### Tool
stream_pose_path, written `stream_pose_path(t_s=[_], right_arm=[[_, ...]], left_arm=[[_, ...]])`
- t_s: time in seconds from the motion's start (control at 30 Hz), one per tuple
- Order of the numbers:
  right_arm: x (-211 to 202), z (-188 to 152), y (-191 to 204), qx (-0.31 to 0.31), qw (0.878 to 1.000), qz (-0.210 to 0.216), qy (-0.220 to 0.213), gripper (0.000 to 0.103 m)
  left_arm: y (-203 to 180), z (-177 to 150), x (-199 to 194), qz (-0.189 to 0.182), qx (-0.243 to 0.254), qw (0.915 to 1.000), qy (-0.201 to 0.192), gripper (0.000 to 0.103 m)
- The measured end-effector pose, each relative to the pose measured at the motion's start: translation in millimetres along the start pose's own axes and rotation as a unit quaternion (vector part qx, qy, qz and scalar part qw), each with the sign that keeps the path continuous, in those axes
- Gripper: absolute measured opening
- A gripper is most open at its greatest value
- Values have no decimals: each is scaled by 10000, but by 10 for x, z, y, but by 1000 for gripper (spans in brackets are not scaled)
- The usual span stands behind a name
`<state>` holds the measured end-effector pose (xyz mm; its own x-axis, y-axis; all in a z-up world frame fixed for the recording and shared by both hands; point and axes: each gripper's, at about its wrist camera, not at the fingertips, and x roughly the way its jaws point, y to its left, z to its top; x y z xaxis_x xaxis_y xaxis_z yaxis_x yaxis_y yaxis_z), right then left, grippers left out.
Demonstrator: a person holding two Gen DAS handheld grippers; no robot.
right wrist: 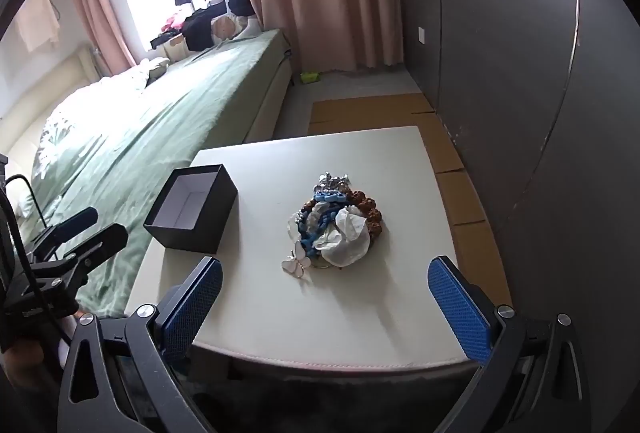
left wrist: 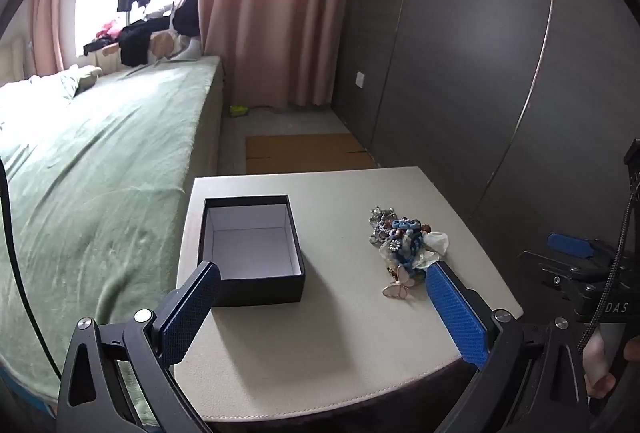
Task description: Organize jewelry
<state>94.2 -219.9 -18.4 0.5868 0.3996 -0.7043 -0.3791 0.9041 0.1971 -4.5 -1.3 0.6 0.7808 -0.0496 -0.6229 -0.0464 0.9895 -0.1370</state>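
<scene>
With both the left gripper (left wrist: 322, 307) and the right gripper (right wrist: 325, 303) held wide apart and empty, the tangled jewelry pile (right wrist: 338, 223) on the tabletop (right wrist: 320, 313), well apart from the empty black box (right wrist: 192, 209), is likely to be dragged or scattered if one strand is pulled.

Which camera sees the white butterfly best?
The right wrist view: the white butterfly lies near the middle, both wings clear, in front of the jewelry pile. In the left wrist view the butterfly sits off to the side, partly tucked against the pile.
</scene>
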Motion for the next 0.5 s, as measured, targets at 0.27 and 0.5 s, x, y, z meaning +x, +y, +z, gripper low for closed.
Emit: stream_pose_path(t_s=[0.27, 0.5], right_arm=[[-19, 5, -23, -35, 10000, -37, -54, 103], [-53, -2, -18, -40, 9999, -77, -91, 103]], left_arm=[[1, 21, 12, 37, -90, 9999, -28, 102], [-7, 16, 1, 17, -89, 9999, -53, 102]])
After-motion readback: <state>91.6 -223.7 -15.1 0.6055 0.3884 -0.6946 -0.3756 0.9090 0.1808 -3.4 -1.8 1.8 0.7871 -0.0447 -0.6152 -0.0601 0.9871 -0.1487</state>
